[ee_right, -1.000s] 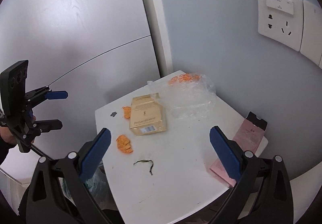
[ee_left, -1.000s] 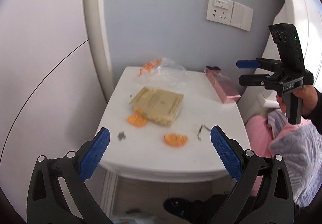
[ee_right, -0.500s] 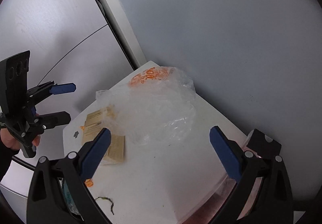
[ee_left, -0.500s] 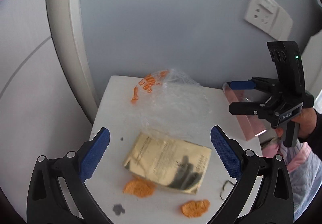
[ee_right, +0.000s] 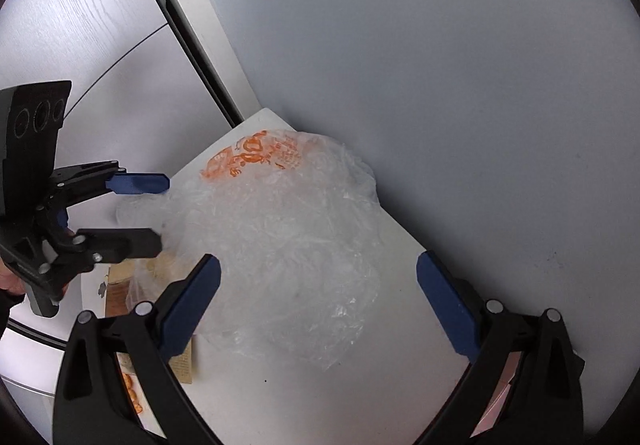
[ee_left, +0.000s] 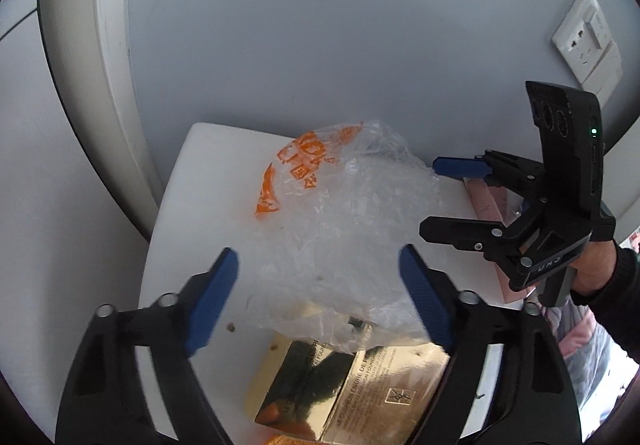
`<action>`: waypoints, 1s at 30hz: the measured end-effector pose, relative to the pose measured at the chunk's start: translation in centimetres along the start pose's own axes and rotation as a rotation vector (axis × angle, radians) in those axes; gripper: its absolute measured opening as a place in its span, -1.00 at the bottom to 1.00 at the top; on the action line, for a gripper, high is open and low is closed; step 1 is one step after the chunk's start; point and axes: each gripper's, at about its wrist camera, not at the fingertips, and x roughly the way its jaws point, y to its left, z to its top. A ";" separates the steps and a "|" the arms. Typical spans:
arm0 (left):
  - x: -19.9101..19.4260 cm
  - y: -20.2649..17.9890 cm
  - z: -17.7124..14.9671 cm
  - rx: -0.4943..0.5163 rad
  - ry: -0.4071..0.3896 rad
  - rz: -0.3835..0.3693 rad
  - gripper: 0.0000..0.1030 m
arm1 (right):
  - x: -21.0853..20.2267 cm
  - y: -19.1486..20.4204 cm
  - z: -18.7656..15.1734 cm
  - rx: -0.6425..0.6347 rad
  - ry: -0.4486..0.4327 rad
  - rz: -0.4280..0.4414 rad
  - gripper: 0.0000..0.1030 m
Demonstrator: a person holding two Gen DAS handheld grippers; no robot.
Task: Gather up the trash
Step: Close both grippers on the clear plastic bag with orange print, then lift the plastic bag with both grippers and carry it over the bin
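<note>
The bag (ee_left: 352,229), a crumpled clear plastic one with orange print, lies on the white tabletop (ee_left: 188,205) against the grey wall, its near edge draped over a gold box (ee_left: 352,385). To its left the left tongs (ee_left: 316,297) hang above that near edge; their jaws have just been closing in, yet the blue pads do not press the film, so nothing is held. To its right the right tongs (ee_right: 318,301) stand spread wide over the middle of the bag, also empty, with a pink box (ee_left: 490,201) beyond on the tabletop. This looks like the approach to picking up the bag. Next, I judge, each pair must sink until film sits between the pads, then pinch firmly, since thin plastic slips easily.
</note>
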 end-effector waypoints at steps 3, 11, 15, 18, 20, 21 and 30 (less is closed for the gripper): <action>0.7 0.2 0.0 -0.001 0.021 -0.002 0.08 | 0.6 0.1 0.4 0.000 0.012 -0.012 0.34; 1.3 -0.8 0.1 0.024 0.023 0.013 -0.90 | 2.0 0.2 0.5 0.036 0.046 -0.019 -0.59; 0.6 -1.9 0.2 0.037 -0.016 0.006 -0.96 | 1.9 0.8 0.4 0.020 0.048 -0.028 -0.84; -0.6 -3.0 0.4 0.046 -0.049 0.000 -0.96 | 0.7 1.1 0.0 0.016 0.022 -0.035 -0.87; -1.6 -3.3 0.7 0.048 -0.069 0.000 -0.96 | -0.7 1.4 -0.2 0.006 -0.002 -0.037 -0.87; -2.1 -3.4 0.8 0.048 -0.074 0.000 -0.96 | -1.2 1.5 -0.4 0.008 -0.009 -0.032 -0.87; -8.2 -7.1 -0.4 0.077 -0.130 0.032 -0.96 | -8.6 3.2 -2.5 -0.016 -0.083 0.010 -0.87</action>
